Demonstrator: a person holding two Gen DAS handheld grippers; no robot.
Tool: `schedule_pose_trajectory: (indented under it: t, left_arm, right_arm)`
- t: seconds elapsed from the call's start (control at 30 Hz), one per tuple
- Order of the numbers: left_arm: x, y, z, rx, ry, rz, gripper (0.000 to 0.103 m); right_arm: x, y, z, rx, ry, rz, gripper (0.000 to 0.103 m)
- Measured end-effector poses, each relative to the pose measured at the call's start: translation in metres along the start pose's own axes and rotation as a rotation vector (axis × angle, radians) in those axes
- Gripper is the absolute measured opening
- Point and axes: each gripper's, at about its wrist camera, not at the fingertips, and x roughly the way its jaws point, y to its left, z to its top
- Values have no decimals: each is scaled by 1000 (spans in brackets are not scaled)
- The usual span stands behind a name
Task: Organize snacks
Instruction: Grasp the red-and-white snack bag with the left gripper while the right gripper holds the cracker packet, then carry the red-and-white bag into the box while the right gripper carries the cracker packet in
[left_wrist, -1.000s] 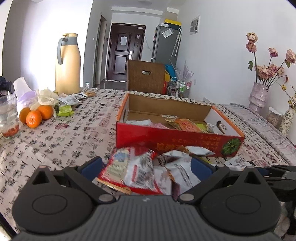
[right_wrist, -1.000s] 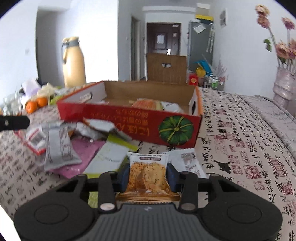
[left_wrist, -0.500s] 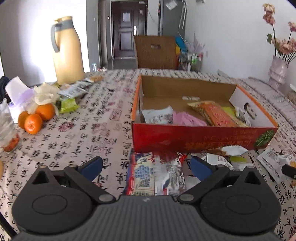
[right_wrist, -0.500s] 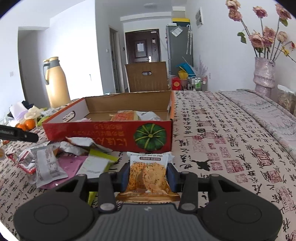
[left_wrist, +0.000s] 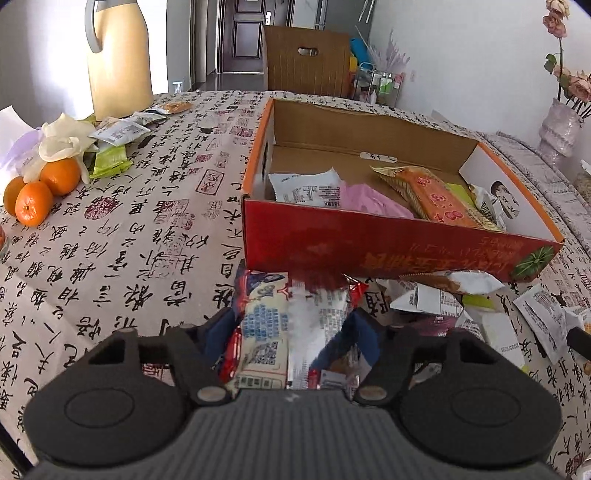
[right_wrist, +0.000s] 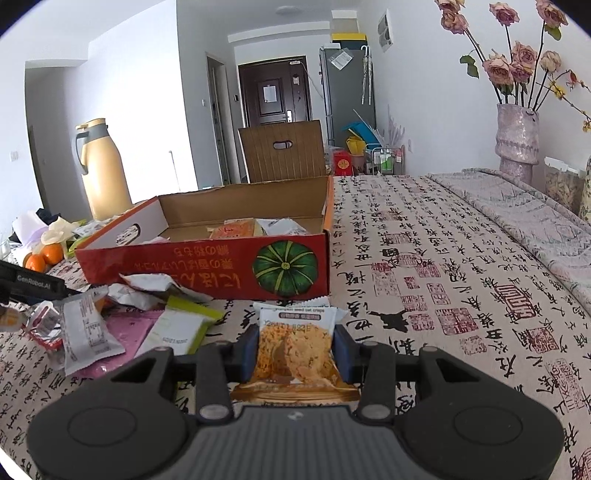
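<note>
Two grippers work over a table (right_wrist: 461, 258) covered in a cloth printed with black calligraphy and red seal stamps. At its far left edge stand a tall cream thermos jug (left_wrist: 118, 55) and three oranges (left_wrist: 37, 192), with small white and green sachets (left_wrist: 118, 129) scattered beside them.

Near the middle lies an open red cardboard box (left_wrist: 369, 243), its front wall printed with gold Chinese characters that read upside down and a green pumpkin picture (right_wrist: 284, 267) at its right end. Inside the box lie a white packet, a pink one and an orange biscuit pack (left_wrist: 436, 195) with red circles; its lettering is too small to read.

Just in front of the box, the left gripper (left_wrist: 291, 328) has just been closing, and its blue pads now sit against the sides of a red-edged white snack bag (left_wrist: 288, 325) bearing blue print and a QR code. Its body, seen from the right wrist camera, carries the words "GenRobot.AI".

More loose wrappers (right_wrist: 110, 321) are heaped toward the right of that bag. Beyond them, nearer the front edge, the right gripper (right_wrist: 295, 350) pinches a clear cracker packet (right_wrist: 295, 354) with a white top strip; the line of print there is blurred. A vase of dried roses (right_wrist: 517, 136) stands at the far right edge.
</note>
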Motion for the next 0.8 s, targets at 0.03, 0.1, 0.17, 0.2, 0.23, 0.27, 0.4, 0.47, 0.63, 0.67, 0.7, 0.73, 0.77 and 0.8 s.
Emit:
schedule_pose_trajectory:
  t: [0.03,0.1,0.17,0.2,0.23,0.27,0.4,0.47,0.63,0.67,0.7,0.73,0.77,0.8]
  left_arm:
    - [-1,1,0,-3,-4,0,62]
    - [-4,4,0,-10,-12,-8,56]
    - [-8,6,-1,-18,-23,-14,55]
    - [-10,7,-1,-20,-29,-12,55]
    - [-12,8,-2,-23,-36,-7,55]
    - [-14,10,-4,-26,-44,-4,54]
    - [-29,14,-9,-33,-82,-3,54]
    - [-38,15,-11,-34,-108,1,54]
    - [-61,14,-13,-31,-175,-6,54]
    - [-65,14,-12,-28,-188,-9,54]
    - [-69,13,-12,-25,-201,-13,54]
    - [-72,11,-11,-25,-214,-18,54]
    - [-74,10,-10,-26,-224,-24,54]
    - [-77,8,-8,-28,-236,-31,54]
  right_arm:
    - [0,0,0,2,0,0,41]
    - [0,1,0,2,-1,0,41]
    - [-1,0,-1,3,-2,1,41]
    - [-1,0,-1,3,-3,1,41]
    - [-2,0,-1,4,-3,1,41]
    - [-1,0,-1,4,-3,1,41]
    - [-3,0,-1,6,-5,-1,41]
    - [-4,0,0,7,-8,-1,41]
    - [-6,2,1,4,-17,0,41]
    - [-7,2,1,3,-19,1,41]
    - [-8,3,2,2,-22,2,41]
    - [-8,5,2,0,-24,4,41]
    - [-8,5,3,0,-26,5,41]
    - [-9,6,4,-1,-28,7,41]
